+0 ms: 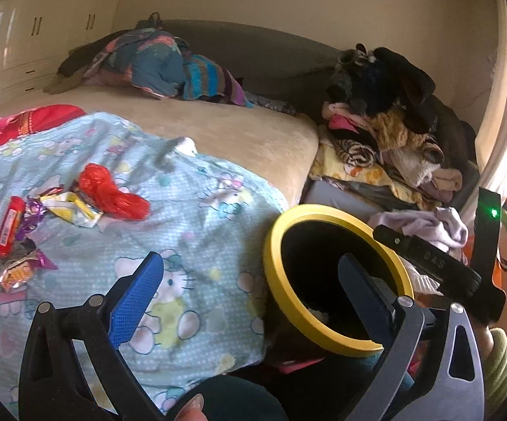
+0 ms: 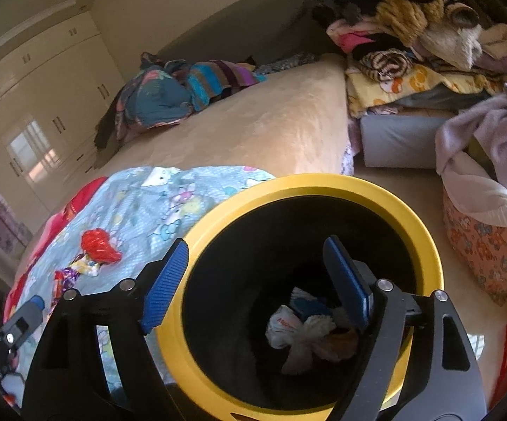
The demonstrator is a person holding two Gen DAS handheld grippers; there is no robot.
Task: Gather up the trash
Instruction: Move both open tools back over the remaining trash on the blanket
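Observation:
A black bin with a yellow rim [image 1: 270, 245] stands beside the bed, at the edge of the light blue cartoon blanket [image 1: 190, 217]. Crumpled paper and wrappers [image 2: 302, 329] lie at its bottom. On the blanket lie a red plastic bag [image 1: 113, 193], a yellow and white wrapper [image 1: 74, 207], a red packet [image 1: 7, 226] and an orange wrapper [image 1: 16, 275]. My left gripper [image 1: 249, 266] is open and empty, one finger over the blanket and one over the bin's mouth. My right gripper [image 2: 257, 245] hangs open over the bin's rim [image 2: 323, 180], with nothing between its fingers.
Heaps of clothes [image 1: 386, 122] are stacked right of the bed, and more lie by the headboard [image 1: 162, 63]. A patterned fabric basket [image 2: 488, 245] with a lilac garment stands on the floor. Wardrobes [image 2: 42, 80] line the far wall. A green sleeve [image 1: 502, 361] shows at lower right.

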